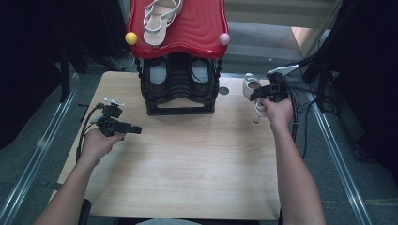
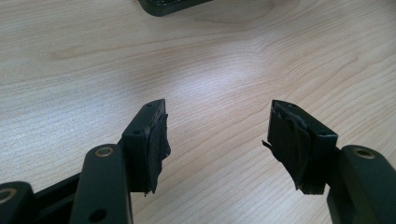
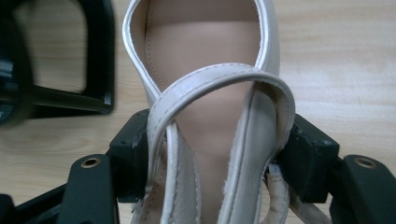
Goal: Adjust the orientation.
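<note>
A cream high-heeled sandal (image 1: 250,86) stands at the right of the wooden table (image 1: 187,164), and my right gripper (image 1: 267,93) is shut on it. In the right gripper view the jaws pinch the sandal (image 3: 210,93) from both sides at its heel, under the crossed strap. A matching cream sandal (image 1: 159,21) lies on the red top shelf of the shoe rack (image 1: 180,89). My left gripper (image 1: 136,130) hovers low over the left of the table, pointing right. In the left gripper view it (image 2: 217,135) is open with bare wood between its pads.
The black rack with a red wavy top stands at the back middle of the table; dark shoes sit on its lower shelf (image 1: 178,75). A yellow ball (image 1: 131,38) and a pink ball (image 1: 224,39) cap its corners. Cables (image 1: 300,117) trail off the right edge.
</note>
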Demonstrator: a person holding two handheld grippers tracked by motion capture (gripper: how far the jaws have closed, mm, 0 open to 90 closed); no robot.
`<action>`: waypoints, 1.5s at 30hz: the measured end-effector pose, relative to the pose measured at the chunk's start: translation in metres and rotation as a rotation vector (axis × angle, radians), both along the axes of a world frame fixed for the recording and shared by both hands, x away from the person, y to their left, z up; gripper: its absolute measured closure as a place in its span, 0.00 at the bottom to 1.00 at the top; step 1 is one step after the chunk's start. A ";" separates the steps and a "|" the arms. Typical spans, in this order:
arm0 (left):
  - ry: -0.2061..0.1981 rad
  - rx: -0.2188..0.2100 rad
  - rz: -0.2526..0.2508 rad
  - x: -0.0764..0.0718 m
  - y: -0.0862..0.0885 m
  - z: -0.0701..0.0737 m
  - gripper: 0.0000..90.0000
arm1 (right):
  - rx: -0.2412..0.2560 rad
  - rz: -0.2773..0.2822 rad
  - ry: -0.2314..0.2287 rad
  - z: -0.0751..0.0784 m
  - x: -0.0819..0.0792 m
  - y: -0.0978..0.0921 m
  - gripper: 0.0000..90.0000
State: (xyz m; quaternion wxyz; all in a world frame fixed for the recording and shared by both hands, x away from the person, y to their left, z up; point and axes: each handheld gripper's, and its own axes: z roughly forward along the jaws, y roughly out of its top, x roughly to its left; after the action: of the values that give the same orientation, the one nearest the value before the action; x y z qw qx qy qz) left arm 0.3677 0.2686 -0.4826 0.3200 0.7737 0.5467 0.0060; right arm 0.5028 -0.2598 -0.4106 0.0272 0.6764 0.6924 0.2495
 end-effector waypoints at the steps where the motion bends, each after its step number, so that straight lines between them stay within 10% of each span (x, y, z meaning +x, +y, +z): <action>1: 0.001 -0.001 0.000 0.000 0.000 0.000 0.42 | 0.012 0.000 -0.005 0.006 0.000 0.001 0.39; 45: 0.007 -0.001 -0.008 0.000 -0.002 -0.001 0.43 | 0.034 0.046 -0.197 0.214 0.005 0.044 0.39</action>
State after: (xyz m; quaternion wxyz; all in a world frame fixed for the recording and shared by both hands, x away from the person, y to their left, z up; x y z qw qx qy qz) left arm 0.3673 0.2668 -0.4835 0.3186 0.7759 0.5446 0.0017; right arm 0.5080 -0.2157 -0.1961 0.0780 0.6330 0.6973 0.3272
